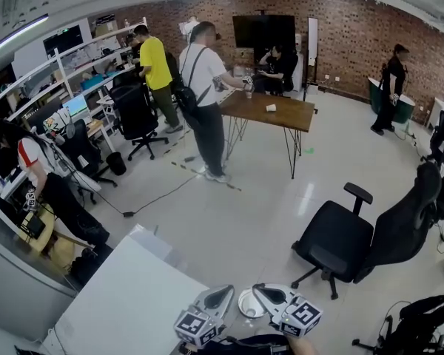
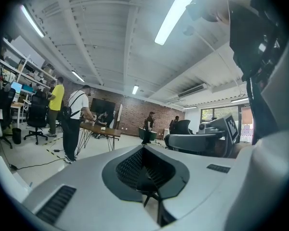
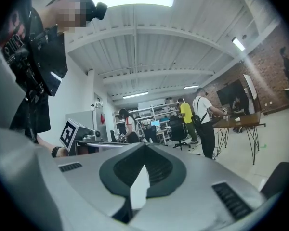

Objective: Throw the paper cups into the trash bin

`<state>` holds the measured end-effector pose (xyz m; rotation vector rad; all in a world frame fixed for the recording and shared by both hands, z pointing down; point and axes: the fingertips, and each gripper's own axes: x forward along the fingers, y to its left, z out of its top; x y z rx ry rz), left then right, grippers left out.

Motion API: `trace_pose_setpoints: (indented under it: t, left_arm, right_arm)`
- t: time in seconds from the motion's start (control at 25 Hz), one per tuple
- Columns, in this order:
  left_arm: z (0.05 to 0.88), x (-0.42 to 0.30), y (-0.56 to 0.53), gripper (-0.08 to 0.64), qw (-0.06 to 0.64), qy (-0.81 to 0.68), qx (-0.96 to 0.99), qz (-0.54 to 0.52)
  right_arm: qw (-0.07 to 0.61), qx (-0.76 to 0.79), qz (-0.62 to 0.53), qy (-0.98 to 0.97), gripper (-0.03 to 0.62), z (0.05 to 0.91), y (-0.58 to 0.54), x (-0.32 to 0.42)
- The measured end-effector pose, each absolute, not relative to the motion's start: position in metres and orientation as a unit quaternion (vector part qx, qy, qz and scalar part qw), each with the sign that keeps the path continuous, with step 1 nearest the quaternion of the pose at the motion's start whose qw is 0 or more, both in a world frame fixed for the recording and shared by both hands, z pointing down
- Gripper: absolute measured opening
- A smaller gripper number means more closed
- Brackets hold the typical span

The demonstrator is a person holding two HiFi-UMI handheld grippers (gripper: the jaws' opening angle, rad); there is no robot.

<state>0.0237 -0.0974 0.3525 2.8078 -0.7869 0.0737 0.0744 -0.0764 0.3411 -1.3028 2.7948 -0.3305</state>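
A paper cup (image 1: 249, 304), white and seen from above with its mouth up, is held just off the near right-hand corner of a white table (image 1: 126, 302), between two hand-held grippers at the bottom edge of the head view. The right gripper (image 1: 260, 292) is clenched, and a white sliver, seemingly the cup's wall, is pinched between its jaws in the right gripper view. The left gripper (image 1: 226, 293) is also closed, its jaws pressed together with nothing between them. Its tip is placed just beside the cup, on the side toward the white table, and whether it touches the cup cannot be made out. Well apart from the white table, across a pale glossy floor (image 1: 229, 213), a black office chair (image 1: 340, 242) is parked to the right. Farther from the white table, a wooden table (image 1: 285, 113) on thin metal legs is seen in the middle of the room, with a small white thing (image 1: 271, 108) on its top. A person in a white shirt (image 1: 206, 87) is stood at its edge, and a person in a yellow shirt (image 1: 157, 61) is seen behind, beside shelves (image 1: 66, 80) lined along the wall to the white table's left. A dark screen (image 1: 263, 32) is mounted on the brick wall (image 1: 348, 35) at the far end.
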Motion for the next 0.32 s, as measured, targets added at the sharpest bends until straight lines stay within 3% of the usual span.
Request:
trace_pose_setpoints:
  t: [0.32]
  left_arm:
    - [0.3549, 0.0287, -0.0891, 0.002, 0.119, -0.254, 0.960, 0.019]
  right_arm:
    - [0.006, -0.435, -0.097, 0.895, 0.003, 0.3425, -0.0719, 0.0710]
